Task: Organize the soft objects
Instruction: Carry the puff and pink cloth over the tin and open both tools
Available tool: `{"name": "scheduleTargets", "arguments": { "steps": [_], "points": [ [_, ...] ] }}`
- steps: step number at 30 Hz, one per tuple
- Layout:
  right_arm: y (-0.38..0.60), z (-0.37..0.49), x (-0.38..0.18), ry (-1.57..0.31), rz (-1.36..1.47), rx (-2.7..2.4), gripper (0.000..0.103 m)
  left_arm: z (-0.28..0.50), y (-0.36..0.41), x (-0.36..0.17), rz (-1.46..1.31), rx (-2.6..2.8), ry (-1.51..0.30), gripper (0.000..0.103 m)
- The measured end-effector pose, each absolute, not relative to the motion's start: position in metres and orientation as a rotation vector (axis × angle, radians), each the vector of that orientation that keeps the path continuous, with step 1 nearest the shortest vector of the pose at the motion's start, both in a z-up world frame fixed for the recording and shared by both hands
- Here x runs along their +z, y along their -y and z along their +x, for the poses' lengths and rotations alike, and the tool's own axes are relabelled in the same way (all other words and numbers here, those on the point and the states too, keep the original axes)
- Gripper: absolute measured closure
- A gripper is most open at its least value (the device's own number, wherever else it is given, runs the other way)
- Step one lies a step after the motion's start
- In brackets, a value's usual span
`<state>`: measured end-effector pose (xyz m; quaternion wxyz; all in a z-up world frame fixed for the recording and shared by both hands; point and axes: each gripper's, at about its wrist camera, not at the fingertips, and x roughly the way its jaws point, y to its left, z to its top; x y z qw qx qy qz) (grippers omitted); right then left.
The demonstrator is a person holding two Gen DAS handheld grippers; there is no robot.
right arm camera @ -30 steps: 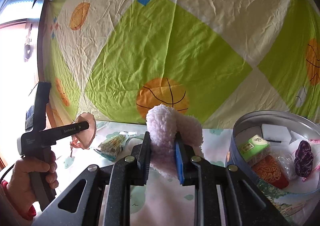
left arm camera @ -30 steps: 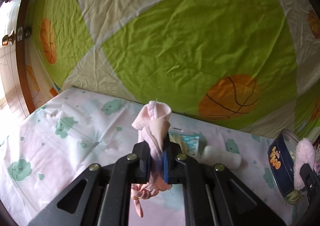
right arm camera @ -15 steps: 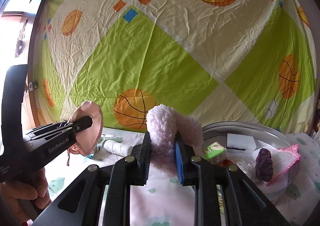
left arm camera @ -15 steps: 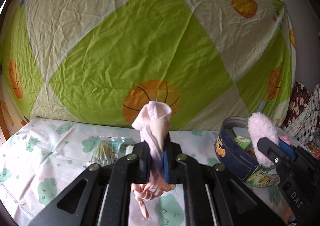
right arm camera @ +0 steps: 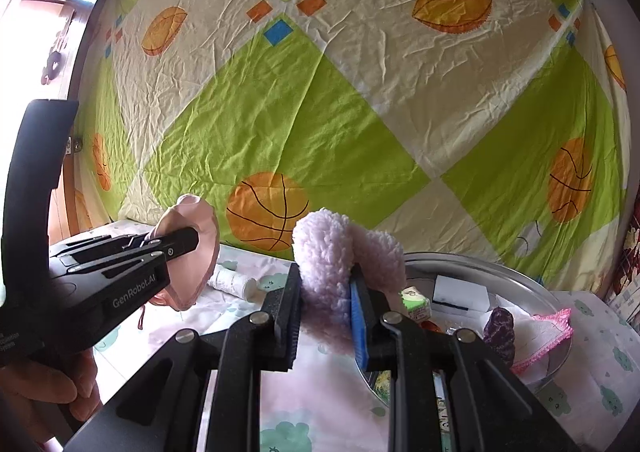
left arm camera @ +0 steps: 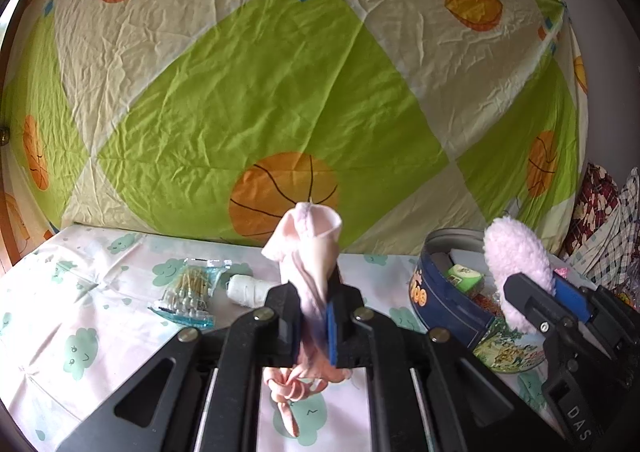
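Left gripper (left arm camera: pixel 316 316) clamps a thin pale-pink sock (left arm camera: pixel 310 248), raised at twelve o'clock above the cloud-print sheet (left arm camera: pixel 80 316). Right gripper (right arm camera: pixel 324 316) pinches a fluffy pink fleece sock (right arm camera: pixel 336 248), round blue tin (left arm camera: pixel 440 300) at its three o'clock.

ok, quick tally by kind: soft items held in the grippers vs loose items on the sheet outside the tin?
Soft items held: 2, the pink cloth in the left hand-held gripper and the fluffy pink piece in the right hand-held gripper.
Loose on the sheet outside the tin: 2, the cotton swab packet and the white roll.
Total: 4
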<state>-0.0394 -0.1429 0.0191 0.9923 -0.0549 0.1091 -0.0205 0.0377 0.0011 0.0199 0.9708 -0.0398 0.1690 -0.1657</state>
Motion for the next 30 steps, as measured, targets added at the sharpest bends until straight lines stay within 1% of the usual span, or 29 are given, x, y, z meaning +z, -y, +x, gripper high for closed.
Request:
{"name": "scheduleTargets", "arguments": {
  "steps": [7, 16, 30],
  "points": [
    [0.174, -0.051, 0.028, -0.173, -0.116, -0.081, 0.08, 0.025, 0.024, 0.021, -0.065, -0.381, -0.34, 0.096],
    [0.238, -0.062, 0.039, -0.121, -0.085, -0.217, 0.08, 0.011, 0.06, 0.029, -0.04, -0.462, -0.319, 0.096],
    [0.311, -0.067, 0.05, -0.095, -0.035, -0.369, 0.08, 0.014, 0.125, 0.046, -0.021, -0.567, -0.308, 0.096]
  ]
}}
